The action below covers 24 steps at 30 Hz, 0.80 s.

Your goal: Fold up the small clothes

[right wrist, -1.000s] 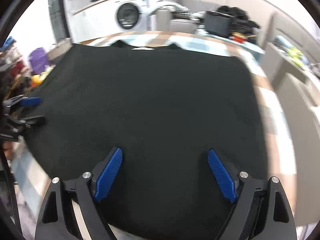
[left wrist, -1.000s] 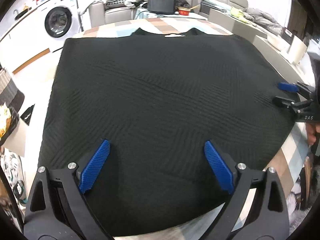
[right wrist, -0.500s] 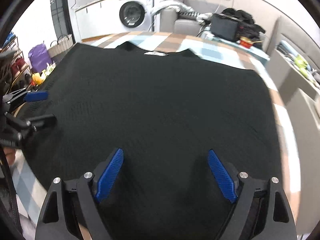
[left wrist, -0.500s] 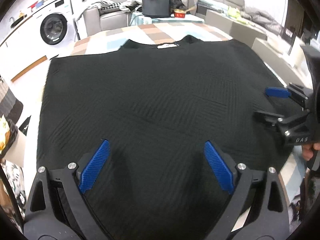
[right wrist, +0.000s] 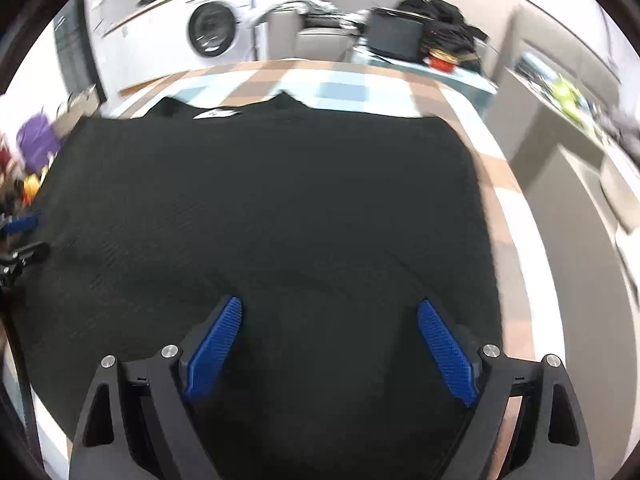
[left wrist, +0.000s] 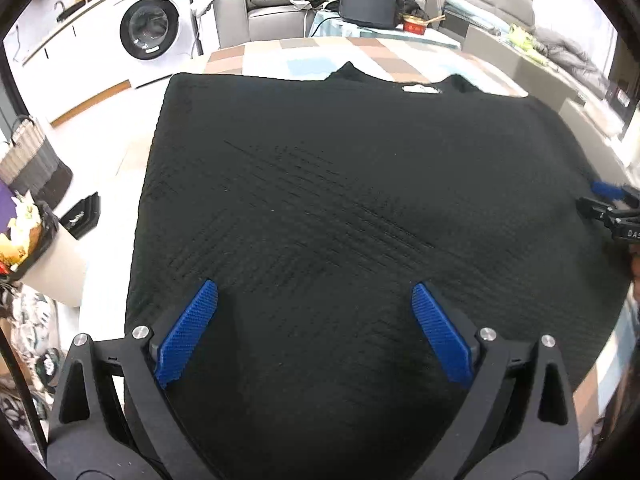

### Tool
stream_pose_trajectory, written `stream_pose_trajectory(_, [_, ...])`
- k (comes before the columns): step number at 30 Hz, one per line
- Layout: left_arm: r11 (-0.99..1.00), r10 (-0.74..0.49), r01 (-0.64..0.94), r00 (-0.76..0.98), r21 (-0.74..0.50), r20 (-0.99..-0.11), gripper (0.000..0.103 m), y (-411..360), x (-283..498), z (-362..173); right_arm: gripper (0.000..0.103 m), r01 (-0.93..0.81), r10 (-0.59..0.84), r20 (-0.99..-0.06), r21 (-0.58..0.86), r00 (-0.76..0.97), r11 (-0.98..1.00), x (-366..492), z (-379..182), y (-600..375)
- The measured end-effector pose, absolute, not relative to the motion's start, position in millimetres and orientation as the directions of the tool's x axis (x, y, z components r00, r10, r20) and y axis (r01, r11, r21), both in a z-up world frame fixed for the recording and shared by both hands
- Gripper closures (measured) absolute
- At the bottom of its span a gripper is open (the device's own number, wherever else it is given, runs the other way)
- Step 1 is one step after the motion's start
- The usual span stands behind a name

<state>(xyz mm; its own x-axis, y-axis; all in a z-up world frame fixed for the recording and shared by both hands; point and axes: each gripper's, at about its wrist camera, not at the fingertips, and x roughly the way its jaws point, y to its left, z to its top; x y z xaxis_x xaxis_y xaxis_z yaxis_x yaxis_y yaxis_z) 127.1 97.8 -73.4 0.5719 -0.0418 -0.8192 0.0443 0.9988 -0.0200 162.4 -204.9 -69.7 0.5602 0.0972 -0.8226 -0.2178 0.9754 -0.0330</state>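
Observation:
A black knitted garment (left wrist: 340,208) lies spread flat over the checked tablecloth (left wrist: 304,56), collar and white label (left wrist: 420,89) at the far edge. My left gripper (left wrist: 316,300) hovers open over its near left part, blue pads wide apart and nothing between them. My right gripper (right wrist: 330,316) stands open above the near right part, also holding nothing. Each view catches the other gripper at its side edge: the right gripper (left wrist: 600,196) in the left wrist view, the left gripper (right wrist: 24,236) in the right wrist view. The garment (right wrist: 260,216) fills most of the right wrist view.
A washing machine (left wrist: 150,34) stands at the far left. Sofas with piled clothes and a dark box (left wrist: 368,2) lie beyond the table. A basket (left wrist: 36,172) and bags sit on the floor at the left. Grey furniture (right wrist: 560,184) borders the table's right side.
Both grippers have drawn back toward the near edge, so more of the tablecloth shows beyond the collar. The jaws have stayed open and the garment has not moved.

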Motion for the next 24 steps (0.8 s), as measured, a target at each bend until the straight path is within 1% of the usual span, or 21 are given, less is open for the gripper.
stream_pose_trajectory(3, [0.999, -0.034, 0.039, 0.589, -0.013, -0.807, 0.005, 97.3, 129.6, -68.7, 0.013, -0.219, 0.082, -0.815, -0.056, 0.573, 0.974, 159.8, -63.9, -203.6])
stream_pose_trajectory(8, [0.996, -0.035, 0.09, 0.611, 0.025, -0.791, 0.005, 74.2, 143.3, -61.1, 0.013, -0.281, 0.142, -0.812, -0.028, 0.567, 0.959, 167.5, -59.2, -172.3])
stream_pose_trajectory(10, [0.99, -0.051, 0.134, 0.606, 0.039, -0.794, 0.005, 61.0, 153.1, -61.0, 0.013, -0.304, 0.163, -0.815, -0.017, 0.556, 0.952, 176.8, -59.9, -155.1])
stream_pose_trajectory(12, [0.987, -0.036, 0.149, 0.601, 0.067, -0.799, 0.005, 52.3, 162.5, -64.2, 0.013, -0.323, 0.19, -0.816, 0.003, 0.547, 0.946, 185.7, -62.8, -142.7])
stream_pose_trajectory(14, [0.985, -0.02, 0.152, 0.587, 0.086, -0.809, 0.004, 51.3, 171.3, -70.8, 0.013, -0.333, 0.185, -0.823, -0.005, 0.537, 0.943, 193.5, -67.9, -136.2])
stream_pose_trajectory(16, [0.99, -0.046, 0.135, 0.577, 0.04, -0.816, 0.003, 62.2, 176.7, -74.0, 0.012, -0.34, 0.181, -0.823, -0.016, 0.538, 0.94, 197.6, -70.0, -138.1])
stream_pose_trajectory(17, [0.994, -0.038, 0.103, 0.572, 0.026, -0.819, 0.003, 72.4, 176.9, -74.7, 0.012, -0.338, 0.185, -0.823, -0.009, 0.537, 0.941, 199.2, -69.5, -143.3])
stream_pose_trajectory(19, [0.998, -0.002, 0.053, 0.568, 0.034, -0.823, 0.003, 87.4, 177.2, -76.5, 0.012, -0.289, 0.139, -0.823, -0.031, 0.551, 0.957, 202.6, -67.9, -162.5])
stream_pose_trajectory(21, [1.0, -0.006, 0.026, 0.564, 0.011, -0.826, 0.003, 104.1, 171.4, -76.5, 0.012, -0.226, 0.078, -0.825, -0.061, 0.559, 0.972, 208.2, -69.3, -185.5])
stream_pose_trajectory(24, [0.999, 0.03, -0.006, 0.559, 0.032, -0.829, 0.003, 112.3, 168.8, -73.4, 0.013, -0.196, 0.11, -0.83, 0.001, 0.547, 0.981, 210.1, -68.6, -211.4])
